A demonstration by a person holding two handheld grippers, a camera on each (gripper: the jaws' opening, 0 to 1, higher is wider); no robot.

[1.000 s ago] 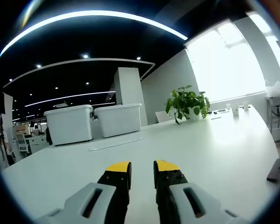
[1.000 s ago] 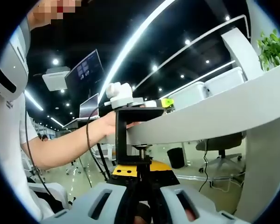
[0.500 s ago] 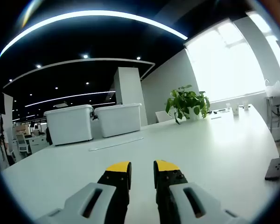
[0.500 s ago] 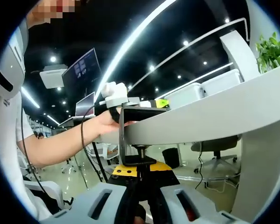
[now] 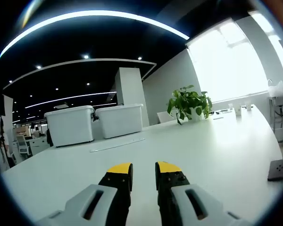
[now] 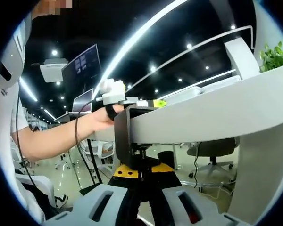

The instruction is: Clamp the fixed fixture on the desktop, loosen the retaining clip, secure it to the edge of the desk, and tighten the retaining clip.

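**Fixture seated on desk edge, right gripper at its screw**

We find the black fixture [image 6: 125, 136] hooked over the edge of the white desk [image 6: 212, 115], its screw beneath the desktop. The right gripper [image 6: 140, 176] has its jaws closed together on the retaining clip [image 6: 142, 162]. The left gripper [image 5: 144, 170] rests above the desktop, jaws slightly apart, holding nothing. Two white bins [image 5: 94, 123] and a plant [image 5: 189, 104] stand behind.

Two white storage bins [image 5: 93, 123] side by side at the far edge of the tabletop, potted green plant [image 5: 189, 104] to their right, bright window [image 5: 231, 63] behind, wall-mounted screen [image 6: 81, 70], office chair [image 6: 211, 153] under the desk
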